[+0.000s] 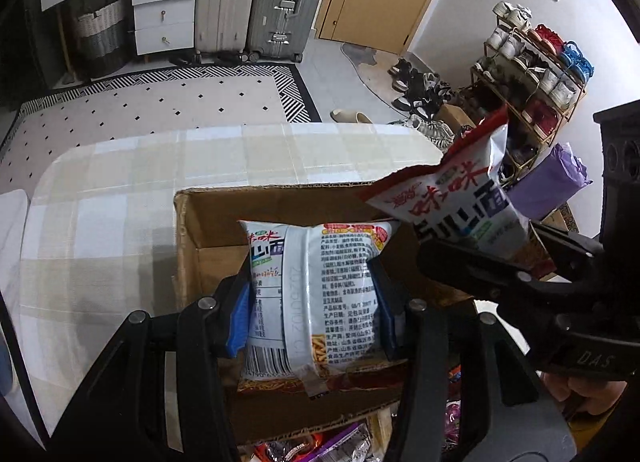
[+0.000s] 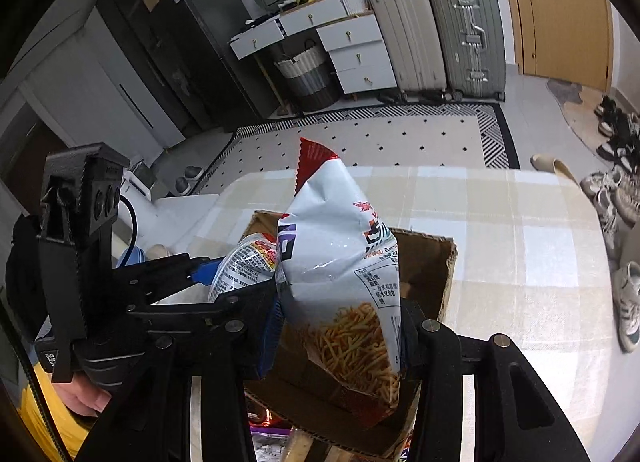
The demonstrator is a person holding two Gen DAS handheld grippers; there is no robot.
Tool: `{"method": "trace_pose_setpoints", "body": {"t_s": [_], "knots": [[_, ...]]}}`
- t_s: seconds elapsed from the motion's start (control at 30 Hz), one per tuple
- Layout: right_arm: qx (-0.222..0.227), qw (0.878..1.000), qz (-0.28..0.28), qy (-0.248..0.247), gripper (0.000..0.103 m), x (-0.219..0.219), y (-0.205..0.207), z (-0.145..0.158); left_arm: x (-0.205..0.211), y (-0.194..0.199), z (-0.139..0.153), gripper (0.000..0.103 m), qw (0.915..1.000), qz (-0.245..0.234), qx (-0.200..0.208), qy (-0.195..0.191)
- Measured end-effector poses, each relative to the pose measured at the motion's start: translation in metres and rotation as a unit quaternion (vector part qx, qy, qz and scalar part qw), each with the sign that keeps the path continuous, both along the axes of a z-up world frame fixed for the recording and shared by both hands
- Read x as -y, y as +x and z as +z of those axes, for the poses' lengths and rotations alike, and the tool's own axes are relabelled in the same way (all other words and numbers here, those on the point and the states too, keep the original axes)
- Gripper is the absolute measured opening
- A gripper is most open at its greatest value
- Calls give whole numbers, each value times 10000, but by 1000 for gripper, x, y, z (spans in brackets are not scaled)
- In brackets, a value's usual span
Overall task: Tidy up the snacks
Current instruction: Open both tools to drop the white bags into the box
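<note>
Cardboard is the material of the open box (image 1: 208,246) that stands on the checked worktop (image 1: 120,182), and the coming move is judged to turn on how each held packet lies relative to that box.

Left hand-held gripper (image 1: 314,294): it is closed on a white snack packet (image 1: 320,294), the blue pads pressing the packet's two sides. In the left wrist view the packet's long axis runs from 6 to 12 o'clock, along the fingers, and its top end overlaps the box mouth. The box cavity lies directly ahead, at 12 o'clock from the fingertips.

Right hand-held gripper (image 2: 340,326): it is closed on a second packet (image 2: 340,262) of the same kind, gripped across its lower half. In the right wrist view this packet's long axis is tilted slightly, its red serrated seam pointing to about 11 o'clock. The box (image 2: 436,262) lies behind and beneath it, from 12 to 6 o'clock.

Relative position: in the right wrist view the left hand-held gripper (image 2: 212,282) is seen at 9 o'clock, just beside the right one, with its packet over the box's near-left part. Both packets appear to hang above the box opening; neither is seen resting inside. Which is nearer the box floor cannot be told. More snack wrappers (image 1: 320,446) are visible at 6 o'clock, below the box's near edge.
</note>
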State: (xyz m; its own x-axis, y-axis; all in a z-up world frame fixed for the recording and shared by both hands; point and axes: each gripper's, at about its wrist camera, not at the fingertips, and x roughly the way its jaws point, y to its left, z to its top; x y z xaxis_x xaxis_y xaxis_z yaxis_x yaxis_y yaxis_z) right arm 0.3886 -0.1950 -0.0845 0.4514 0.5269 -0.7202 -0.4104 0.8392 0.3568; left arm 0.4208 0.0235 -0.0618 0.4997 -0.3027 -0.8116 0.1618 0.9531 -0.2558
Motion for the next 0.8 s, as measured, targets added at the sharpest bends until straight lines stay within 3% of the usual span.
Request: {"method": "trace_pose_setpoints", "body": {"t_s": [0.4, 0.6, 0.8], "knots": [[-256, 9996, -23, -133, 49, -4, -1, -20, 5, 13, -29, 48, 9998, 33, -215, 28], [-222, 9996, -31, -167, 50, -3, -4, -22, 4, 16, -28, 59, 9997, 51, -216, 113], [-45, 9999, -46, -80, 50, 3, -12, -8, -2, -1, -15, 63, 9999, 45, -72, 118]]}}
